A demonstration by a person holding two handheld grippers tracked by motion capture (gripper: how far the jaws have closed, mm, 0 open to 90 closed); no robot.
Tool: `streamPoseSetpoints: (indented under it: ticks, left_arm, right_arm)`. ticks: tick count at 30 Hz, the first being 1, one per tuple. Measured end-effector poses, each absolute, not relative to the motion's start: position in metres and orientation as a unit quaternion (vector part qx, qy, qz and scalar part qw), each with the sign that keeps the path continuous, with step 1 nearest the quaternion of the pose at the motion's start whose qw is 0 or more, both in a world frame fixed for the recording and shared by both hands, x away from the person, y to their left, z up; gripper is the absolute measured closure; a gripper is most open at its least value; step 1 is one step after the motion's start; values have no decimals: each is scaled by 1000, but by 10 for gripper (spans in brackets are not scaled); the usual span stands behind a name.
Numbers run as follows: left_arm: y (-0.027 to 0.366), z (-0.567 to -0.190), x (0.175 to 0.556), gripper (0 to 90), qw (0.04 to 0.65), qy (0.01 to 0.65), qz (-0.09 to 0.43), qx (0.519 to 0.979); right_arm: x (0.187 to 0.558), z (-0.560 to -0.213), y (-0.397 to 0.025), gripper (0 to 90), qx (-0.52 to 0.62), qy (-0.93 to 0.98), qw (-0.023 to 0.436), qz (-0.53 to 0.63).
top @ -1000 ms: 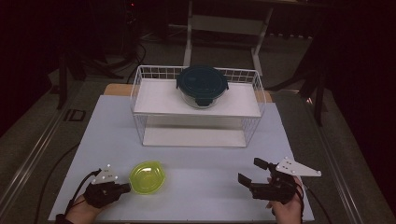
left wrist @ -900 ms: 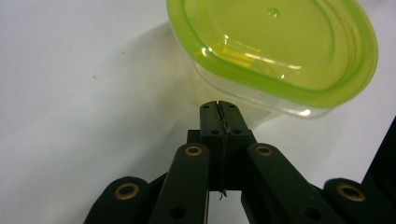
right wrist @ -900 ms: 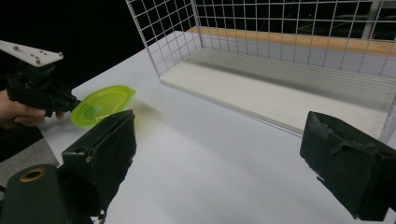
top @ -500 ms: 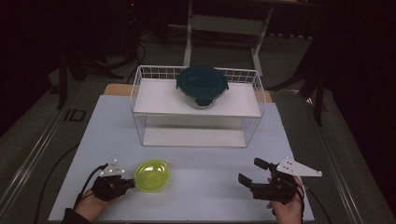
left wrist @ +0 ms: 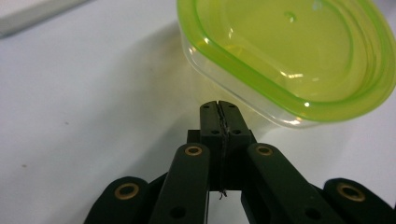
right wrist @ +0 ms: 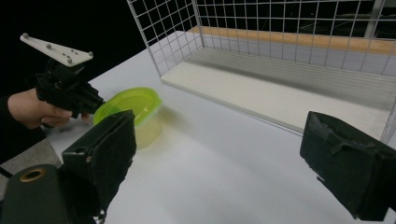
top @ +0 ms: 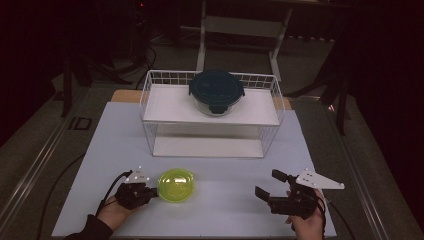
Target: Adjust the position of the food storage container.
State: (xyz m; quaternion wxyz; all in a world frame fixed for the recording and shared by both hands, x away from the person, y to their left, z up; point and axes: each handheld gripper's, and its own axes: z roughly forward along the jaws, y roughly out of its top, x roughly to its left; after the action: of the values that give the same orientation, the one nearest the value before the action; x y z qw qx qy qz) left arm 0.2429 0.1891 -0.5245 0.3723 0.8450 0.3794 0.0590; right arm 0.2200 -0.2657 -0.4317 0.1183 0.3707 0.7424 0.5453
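left claw [left wrist: 219,106]: two black jaws pressed together, tips meeting along a thin seam, brass-coloured rivets on the linkage arms below. just beyond the tips, a shallow clear plastic container with a lime-green translucent lid [left wrist: 289,56] sits on the white worktop [left wrist: 93,102]. container's near wall lies just past the jaw tips; contact cannot be told. lid on, glossy, small highlights. a faint shadow under the container. pale flat edge at upper left corner.
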Motion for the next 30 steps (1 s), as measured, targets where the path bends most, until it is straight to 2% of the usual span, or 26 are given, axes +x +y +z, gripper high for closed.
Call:
streamPoseSetpoints:
  ticks: [12,30]
  left_arm:
    - [180,-523,246,890,378,379,48,843]
    - [133,-525,267,890,375,351,25,858]
  right_arm:
    - [219,-432,-265,103,371,742,119,545]
    - [220,-433,-266,103,370,743,118,545]
